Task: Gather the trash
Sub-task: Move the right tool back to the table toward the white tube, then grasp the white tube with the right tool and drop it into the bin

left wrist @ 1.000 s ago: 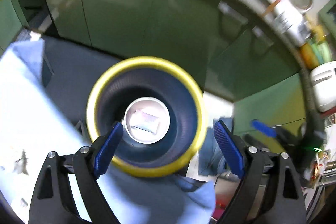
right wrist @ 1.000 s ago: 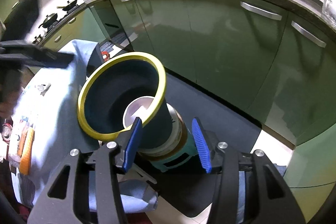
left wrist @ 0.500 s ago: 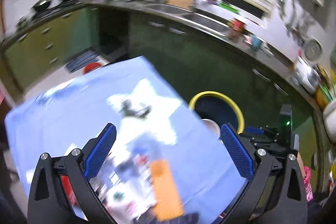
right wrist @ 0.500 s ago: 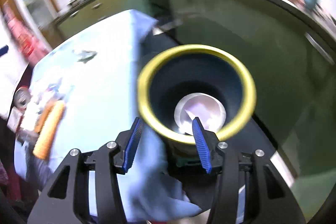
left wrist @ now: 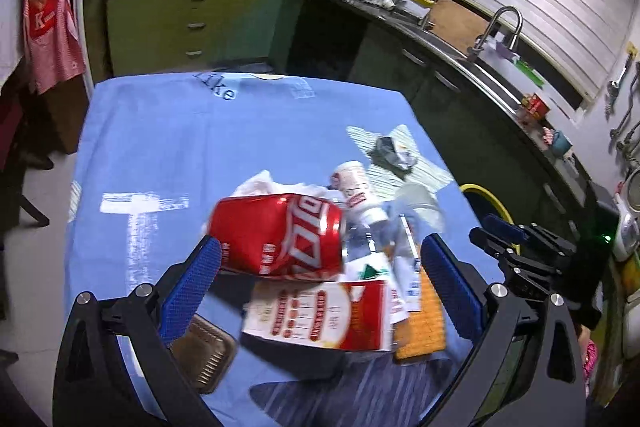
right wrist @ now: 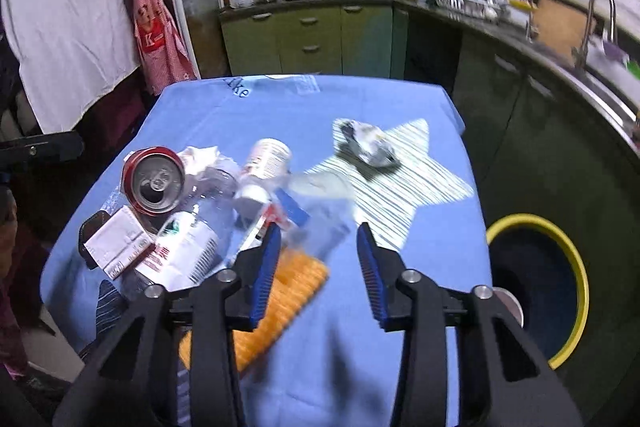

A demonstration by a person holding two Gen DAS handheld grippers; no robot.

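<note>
Can point(left wrist: 280, 235) between left fingers point(left wrist: 192, 287), untouched.

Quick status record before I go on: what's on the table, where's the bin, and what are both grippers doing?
surface: table under blue cloth
trash pile: red soda can, red-and-white carton, plastic bottle, orange sponge
apart: crumpled wrapper on star print
bin: yellow-rimmed, beside table
left gripper: open, empty, over can
right gripper: closing, nothing held

The clear plastic cup point(right wrist: 320, 203) smears into blur, its outline lost. The orange sponge point(right wrist: 280, 303) hides partly behind the jaws. The bin point(right wrist: 536, 291) is partly cut off behind the gripper frame.
</note>
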